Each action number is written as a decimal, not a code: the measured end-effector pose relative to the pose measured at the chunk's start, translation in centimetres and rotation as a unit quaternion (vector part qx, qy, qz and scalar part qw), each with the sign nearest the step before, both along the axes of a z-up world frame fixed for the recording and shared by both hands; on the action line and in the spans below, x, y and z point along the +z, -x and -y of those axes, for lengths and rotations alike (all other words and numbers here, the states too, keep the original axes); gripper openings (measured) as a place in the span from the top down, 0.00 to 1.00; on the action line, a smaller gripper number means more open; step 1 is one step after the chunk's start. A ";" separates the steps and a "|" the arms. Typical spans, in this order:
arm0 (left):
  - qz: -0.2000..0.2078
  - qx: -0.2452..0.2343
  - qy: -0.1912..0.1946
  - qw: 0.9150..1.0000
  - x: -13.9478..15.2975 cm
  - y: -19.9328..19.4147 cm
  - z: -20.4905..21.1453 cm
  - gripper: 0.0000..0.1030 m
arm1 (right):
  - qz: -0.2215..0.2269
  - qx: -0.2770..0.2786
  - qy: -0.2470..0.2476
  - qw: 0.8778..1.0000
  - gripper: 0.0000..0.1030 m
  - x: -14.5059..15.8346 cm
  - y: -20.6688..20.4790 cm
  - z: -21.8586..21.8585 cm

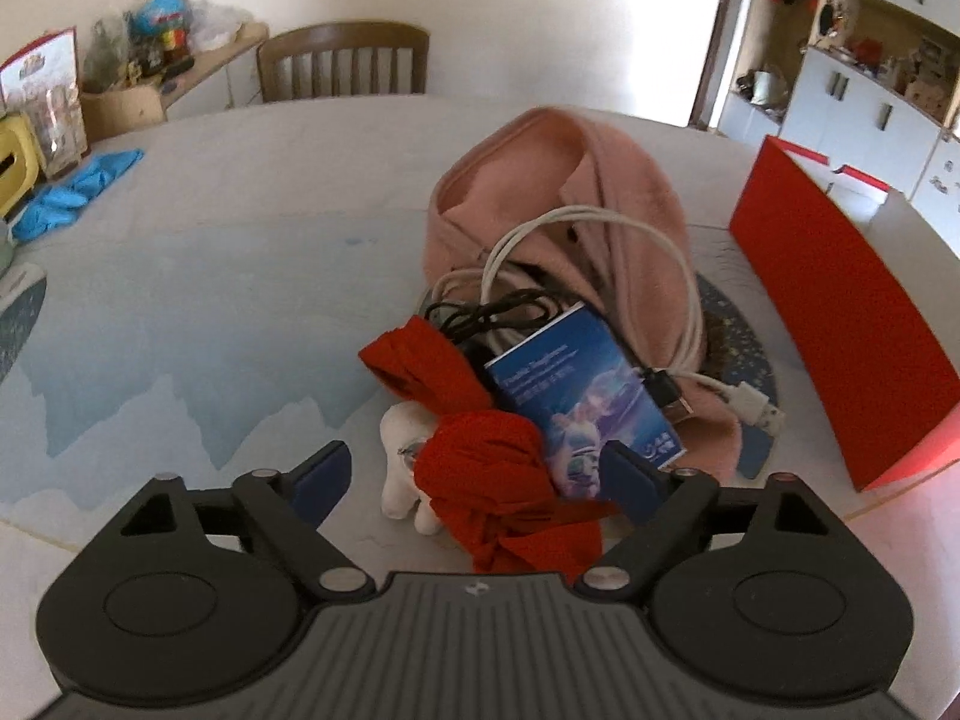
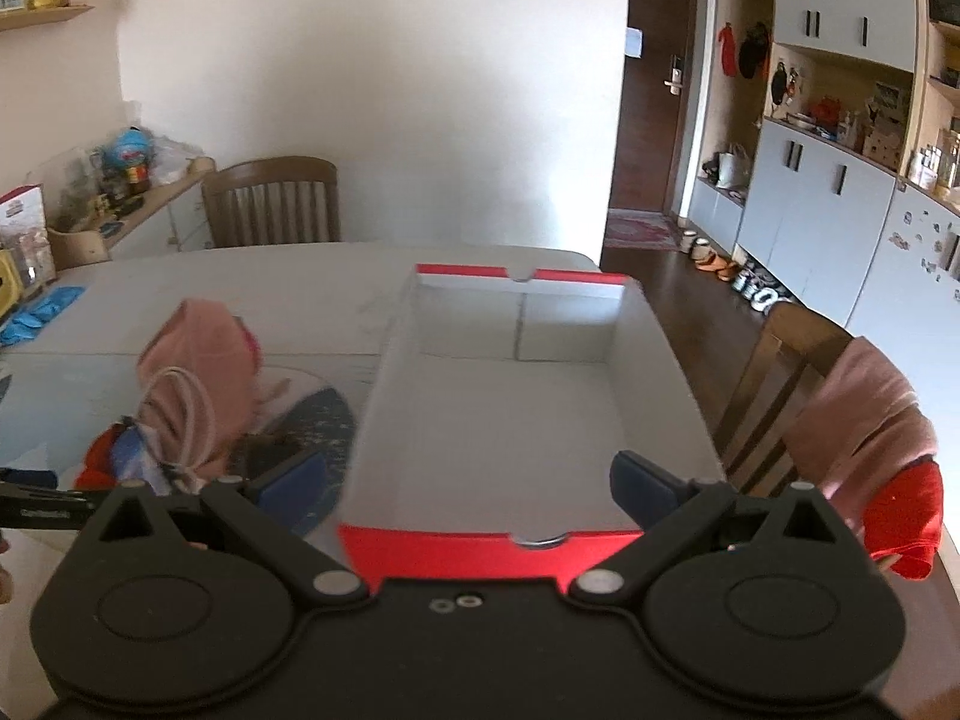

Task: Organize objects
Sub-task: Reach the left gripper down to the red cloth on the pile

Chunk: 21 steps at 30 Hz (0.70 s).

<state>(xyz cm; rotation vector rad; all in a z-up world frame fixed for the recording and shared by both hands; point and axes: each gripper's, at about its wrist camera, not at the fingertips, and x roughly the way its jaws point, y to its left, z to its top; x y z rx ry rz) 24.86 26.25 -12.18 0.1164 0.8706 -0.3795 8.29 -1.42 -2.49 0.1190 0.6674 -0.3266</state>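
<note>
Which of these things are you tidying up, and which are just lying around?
Tidying: red cloth, white toy, blue booklet, white cable, pink cloth, red box.
Lying around: blue gloves, chair.

Left gripper [image 1: 477,474] over a pile of clutter

Jaws spread wide around the red cloth [image 1: 480,468] at lower centre; blue booklet [image 1: 576,390] and pink garment [image 1: 600,204] above.

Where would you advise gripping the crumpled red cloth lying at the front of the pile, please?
Take the crumpled red cloth by its raised, bunched knot, coming down from above and the near side, where the open left gripper straddles it. The knot stands proud of the small white plush toy and the blue booklet, so the pads should close on fabric alone.
</note>
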 end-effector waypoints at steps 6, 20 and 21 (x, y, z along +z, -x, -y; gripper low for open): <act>-0.019 0.021 0.003 1.000 -0.5 -0.7 0.4 0.25 | -0.020 -0.009 0.007 1.000 0.04 -1.1 -0.9 3.4; -0.038 0.068 0.021 0.997 -1.0 -0.8 0.8 0.58 | -0.062 -0.041 0.022 0.997 0.10 -2.7 -2.6 11.1; -0.037 0.071 0.020 0.997 -1.0 -0.7 0.8 0.58 | -0.065 -0.040 0.020 0.997 0.12 -2.9 -2.8 11.5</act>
